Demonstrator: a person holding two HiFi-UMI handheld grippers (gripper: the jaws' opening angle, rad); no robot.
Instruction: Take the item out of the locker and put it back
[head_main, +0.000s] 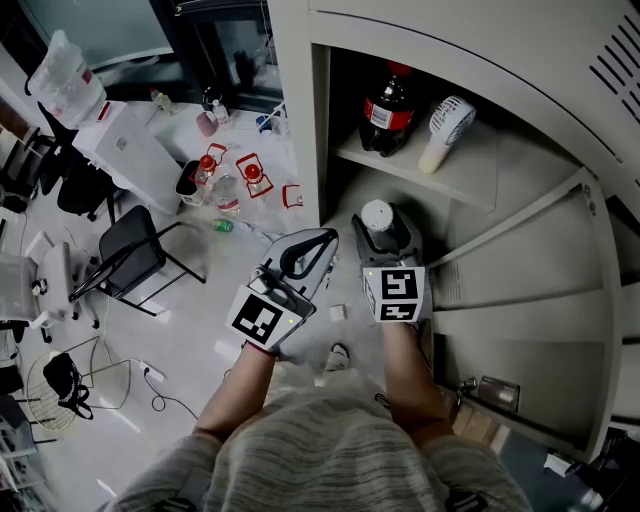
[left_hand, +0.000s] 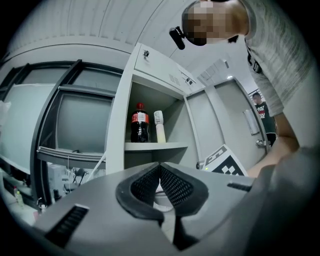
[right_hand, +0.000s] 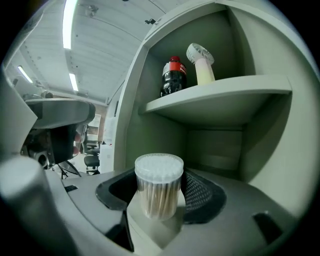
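Left gripper (head_main: 322, 240): jaws closed tip to tip, nothing between them. It sits just left of the right gripper, in front of the open locker (head_main: 300, 120).

Left of it, the head view alone shows the floor with a black chair (head_main: 135, 250) well apart.

Right gripper (head_main: 385, 232): jaws clamped on the tub of cotton swabs (right_hand: 159, 185). The tub is upright, round and clear-walled, with a white lid. From the head view we see only the lid. The right gripper view shows the pale sticks packed inside.

Ahead of and above the right gripper is the shelf (head_main: 460, 175). On it stand a cola bottle (head_main: 386, 108) with a red cap and, to its right, a white hand fan (head_main: 447, 130). The tub is held below this shelf, at the lower compartment.

The left gripper view alone shows a person (left_hand: 262, 115) by a door at far right.
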